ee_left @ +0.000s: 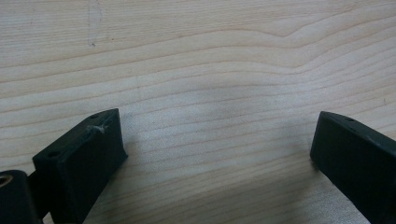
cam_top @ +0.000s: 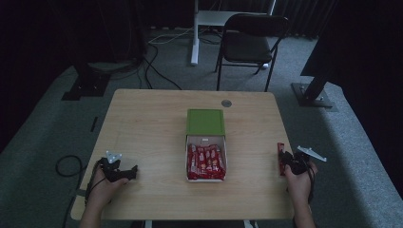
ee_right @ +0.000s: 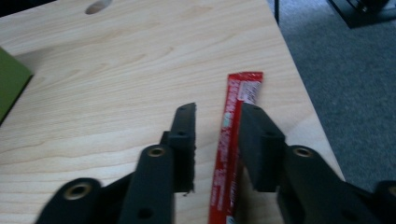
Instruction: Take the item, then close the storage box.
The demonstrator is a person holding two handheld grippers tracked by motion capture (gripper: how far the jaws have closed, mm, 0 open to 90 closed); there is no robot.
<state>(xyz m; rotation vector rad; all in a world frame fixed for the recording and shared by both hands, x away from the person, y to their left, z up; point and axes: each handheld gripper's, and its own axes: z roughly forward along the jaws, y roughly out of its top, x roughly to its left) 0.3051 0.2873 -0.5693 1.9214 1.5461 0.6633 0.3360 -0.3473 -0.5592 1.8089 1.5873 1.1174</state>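
Here, my right gripper (ee_right: 217, 123) sits at the right edge of the table (cam_top: 142, 123), a little nearer the front corner than the back one. Its jaws stand parted around a long red snack stick (ee_right: 233, 135), which lies flat on the wood along that right edge. In the right gripper view there is a clear gap between the left jaw and the stick; the right jaw lies close against the wrapper's other side, and I cannot tell whether it touches. So the grip is released, with the stick between the jaws and resting on the table. In the high view the stick (cam_top: 280, 159) shows as a thin red strip just left of my right hand (cam_top: 300, 183).

My left gripper (cam_top: 124, 172) rests near the front left corner, held in my left hand (cam_top: 102, 187). In the left gripper view its jaws stand wide apart with bare wood between them: released, holding nothing.

At the middle of the table stands a white box (cam_top: 205, 178) packed with red snack packets (cam_top: 205, 161). Its green lid (cam_top: 205, 121) touches the box's far end, towards the back edge. The box lies well apart from both grippers, between them.

A small grey round disc (cam_top: 226, 103) is set into the table near the back edge. Beyond the table, on the carpet, stands a dark chair (cam_top: 249, 42).
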